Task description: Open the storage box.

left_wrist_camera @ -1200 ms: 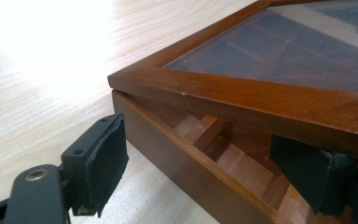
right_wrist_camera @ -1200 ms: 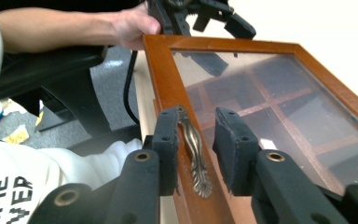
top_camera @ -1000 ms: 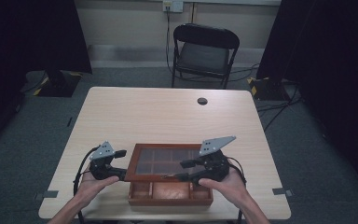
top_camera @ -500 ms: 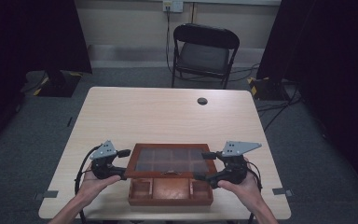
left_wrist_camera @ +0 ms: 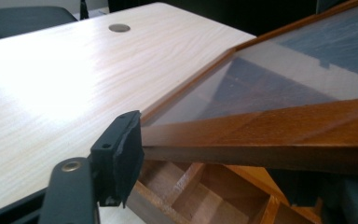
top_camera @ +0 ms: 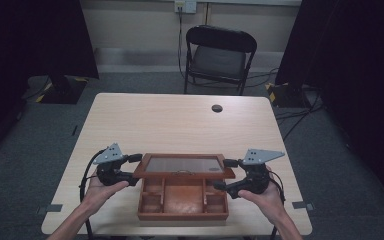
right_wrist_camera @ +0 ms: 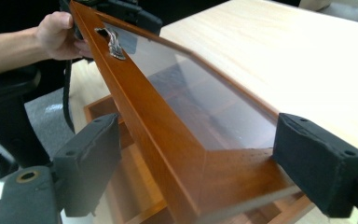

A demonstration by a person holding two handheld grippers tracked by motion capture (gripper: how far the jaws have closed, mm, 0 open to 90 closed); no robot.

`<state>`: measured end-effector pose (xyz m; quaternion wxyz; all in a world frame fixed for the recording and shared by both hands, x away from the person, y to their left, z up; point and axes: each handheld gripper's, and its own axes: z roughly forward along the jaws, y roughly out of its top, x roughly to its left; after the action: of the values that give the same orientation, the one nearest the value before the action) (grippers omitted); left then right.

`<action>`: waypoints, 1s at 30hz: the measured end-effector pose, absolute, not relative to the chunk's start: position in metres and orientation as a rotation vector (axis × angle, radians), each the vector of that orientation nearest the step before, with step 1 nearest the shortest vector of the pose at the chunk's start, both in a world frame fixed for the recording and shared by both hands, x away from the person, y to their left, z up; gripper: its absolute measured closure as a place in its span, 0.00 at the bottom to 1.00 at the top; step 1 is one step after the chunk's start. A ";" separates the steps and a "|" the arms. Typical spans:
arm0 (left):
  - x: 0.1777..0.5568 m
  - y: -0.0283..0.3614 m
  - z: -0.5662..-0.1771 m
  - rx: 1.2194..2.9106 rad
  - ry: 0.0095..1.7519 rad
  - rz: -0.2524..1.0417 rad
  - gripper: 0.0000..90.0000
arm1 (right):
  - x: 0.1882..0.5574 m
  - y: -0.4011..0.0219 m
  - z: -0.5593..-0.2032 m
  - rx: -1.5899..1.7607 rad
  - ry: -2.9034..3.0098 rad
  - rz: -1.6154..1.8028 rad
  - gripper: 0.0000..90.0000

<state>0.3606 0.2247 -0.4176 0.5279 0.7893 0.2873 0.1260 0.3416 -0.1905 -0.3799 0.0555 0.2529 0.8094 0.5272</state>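
At the near edge of the worktop [top_camera: 130, 120] sits a wooden compartment box [top_camera: 182, 199], its glass-paned lid [top_camera: 184, 165] raised over the far part of the box, with the near compartments uncovered. The left tongs [top_camera: 136, 167] are clamped on the lid's left end, one black pad lying against the frame's top in the left gripper view, while the right tongs [top_camera: 224, 174] stand open with their pads on either side of the lid's right corner [right_wrist_camera: 242, 179] and a gap showing at the near pad. Farther off, a small dark round grommet [top_camera: 217, 108] sits near the worktop's far edge, and a black folding chair [top_camera: 219, 57] stands beyond it on the grey floor.
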 end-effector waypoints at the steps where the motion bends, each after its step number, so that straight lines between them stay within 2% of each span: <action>1: 0.361 0.224 -0.418 1.878 0.692 0.303 0.37 | 0.342 -0.191 -0.380 0.774 2.448 1.597 0.17; 9: 0.365 0.225 -0.415 1.878 0.694 0.276 0.37 | 0.356 -0.197 -0.386 0.839 2.413 1.575 0.21; 23: 0.379 0.224 -0.409 1.870 0.708 0.237 0.42 | 0.381 -0.199 -0.392 0.882 2.392 1.617 0.42; 30: 0.387 0.225 -0.411 1.843 0.733 0.215 0.42 | 0.385 -0.199 -0.388 0.901 2.373 1.637 0.44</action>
<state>0.3870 0.2246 -0.4111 0.5426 0.7760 0.3086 0.0907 0.3852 -0.1985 -0.3882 0.0609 0.2977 0.7842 0.5410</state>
